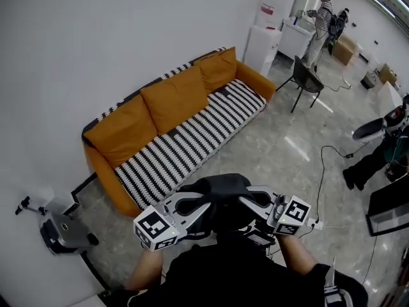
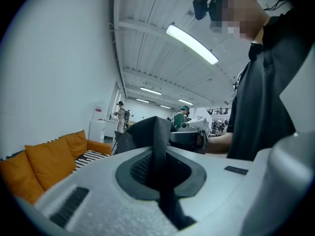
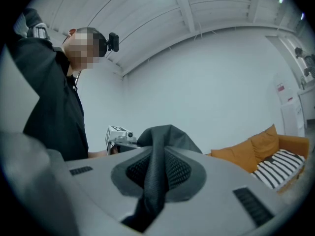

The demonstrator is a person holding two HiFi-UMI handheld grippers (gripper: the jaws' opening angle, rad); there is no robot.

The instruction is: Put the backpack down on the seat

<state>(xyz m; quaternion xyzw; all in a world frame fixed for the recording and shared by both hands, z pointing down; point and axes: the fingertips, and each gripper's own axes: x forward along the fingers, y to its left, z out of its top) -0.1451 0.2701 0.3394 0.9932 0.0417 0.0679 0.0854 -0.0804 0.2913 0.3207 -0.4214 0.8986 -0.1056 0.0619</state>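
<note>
The sofa is not yet reached; the backpack is held in air short of its front edge, straps clamped by left gripper and right gripper fingers. Grip should be kept until set on seat middle.

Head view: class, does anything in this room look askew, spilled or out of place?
Nothing is spilled or damaged. The sofa's cushions lean in a neat row and its striped cover lies flat. The one untidy thing is a loose cable trailing across the open floor on the right, a possible trip hazard.
</note>
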